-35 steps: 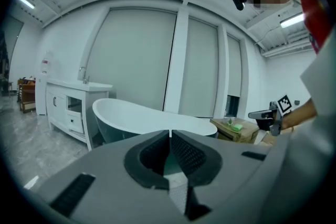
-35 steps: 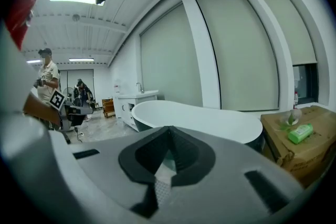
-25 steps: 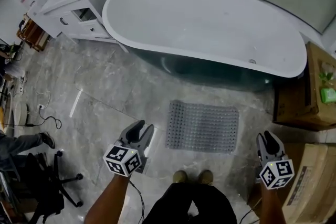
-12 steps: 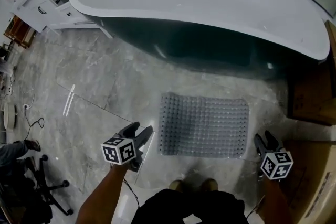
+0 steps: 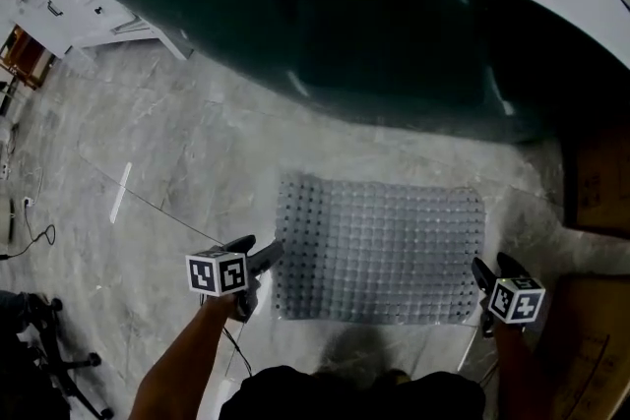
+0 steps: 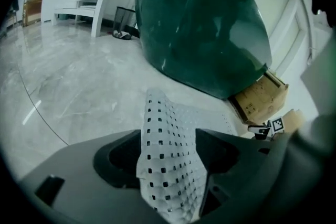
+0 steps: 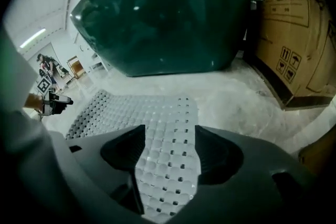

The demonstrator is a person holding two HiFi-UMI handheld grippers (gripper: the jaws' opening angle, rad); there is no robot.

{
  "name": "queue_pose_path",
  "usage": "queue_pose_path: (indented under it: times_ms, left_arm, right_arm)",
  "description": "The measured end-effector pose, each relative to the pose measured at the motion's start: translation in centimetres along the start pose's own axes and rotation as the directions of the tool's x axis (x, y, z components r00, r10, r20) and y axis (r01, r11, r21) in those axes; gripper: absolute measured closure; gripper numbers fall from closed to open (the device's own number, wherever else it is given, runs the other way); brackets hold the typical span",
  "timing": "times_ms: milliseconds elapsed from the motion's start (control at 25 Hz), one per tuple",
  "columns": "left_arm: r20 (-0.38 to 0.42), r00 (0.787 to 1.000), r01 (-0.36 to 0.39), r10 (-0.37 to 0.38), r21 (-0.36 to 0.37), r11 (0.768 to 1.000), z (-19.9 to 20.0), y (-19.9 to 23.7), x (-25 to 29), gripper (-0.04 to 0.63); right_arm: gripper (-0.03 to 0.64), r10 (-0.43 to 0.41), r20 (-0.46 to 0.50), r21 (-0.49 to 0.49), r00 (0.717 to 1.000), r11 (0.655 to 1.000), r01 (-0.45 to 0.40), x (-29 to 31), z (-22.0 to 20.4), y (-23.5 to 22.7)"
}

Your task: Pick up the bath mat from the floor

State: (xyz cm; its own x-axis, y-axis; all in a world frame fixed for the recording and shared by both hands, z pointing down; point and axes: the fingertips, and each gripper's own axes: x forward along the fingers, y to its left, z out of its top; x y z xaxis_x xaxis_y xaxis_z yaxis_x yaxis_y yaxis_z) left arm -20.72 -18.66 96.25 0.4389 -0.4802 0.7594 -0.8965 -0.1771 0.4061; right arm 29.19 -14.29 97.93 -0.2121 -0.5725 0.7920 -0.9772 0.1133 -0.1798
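The grey, perforated bath mat (image 5: 379, 251) lies flat on the marble floor in front of the dark green bathtub (image 5: 374, 44). My left gripper (image 5: 258, 263) is down at the mat's near left corner. Its jaws have just been opening and stand wide, with the mat's corner (image 6: 168, 165) between them (image 6: 169, 136), apart from the pads. My right gripper (image 5: 482, 272) is at the near right corner. Its jaws have also just been opening and straddle the mat's edge (image 7: 168, 165) without pressing on it (image 7: 169, 134).
Cardboard boxes (image 5: 602, 182) stand against the right side, one close to my right hand (image 5: 591, 339). A white vanity (image 5: 69, 5) is at the far left. An office chair base (image 5: 49, 359) sits at the lower left.
Both grippers have dropped to the floor at the mat's near corners and their jaws have opened. The head has lowered too, so the mat and tub look larger.
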Motion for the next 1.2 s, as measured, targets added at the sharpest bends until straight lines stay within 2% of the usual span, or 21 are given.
queue_pose_path:
  times_ms: [240, 480, 720, 880, 960, 1080, 1200]
  left_arm:
    - [-0.062, 0.997, 0.046, -0.049, -0.051, 0.998, -3.2, 1.5, 5.0, 0.288]
    - [-0.138, 0.989, 0.051, -0.056, -0.034, 0.998, -5.6, 1.4, 7.0, 0.288]
    - [-0.131, 0.991, 0.028, -0.032, -0.034, 0.999, -6.6, 1.7, 8.3, 0.295]
    - [-0.134, 0.99, 0.039, -0.04, -0.011, 0.999, -6.4, 1.3, 8.0, 0.349]
    - [-0.133, 0.99, 0.05, -0.048, 0.008, 0.999, -6.3, 0.7, 8.0, 0.386]
    - [-0.133, 0.989, 0.065, -0.06, 0.033, 0.997, -6.4, -0.1, 8.0, 0.421]
    - [-0.127, 0.99, 0.075, -0.068, 0.053, 0.996, -6.2, -0.7, 8.0, 0.448]
  right_arm:
    - [0.298, 0.007, -0.041, 0.022, 0.999, 1.0, -0.006, 4.7, -3.8, -1.6]
    - [0.279, -0.019, -0.085, 0.022, 0.996, 1.0, 0.021, 7.4, -5.5, -2.0]
    - [0.266, -0.076, -0.1, 0.026, 0.992, 0.997, 0.079, 8.3, -6.4, -3.0]
    - [0.32, -0.073, -0.09, 0.013, 0.993, 0.997, 0.074, 8.1, -6.2, -2.5]
    - [0.359, -0.041, -0.091, 0.021, 0.995, 0.999, 0.043, 8.1, -6.2, -1.8]
    - [0.451, -0.001, -0.084, 0.03, 0.996, 1.0, 0.003, 8.2, -6.2, -0.8]
    - [0.495, 0.026, -0.067, 0.009, 0.997, 1.0, -0.026, 8.0, -5.9, -0.1]
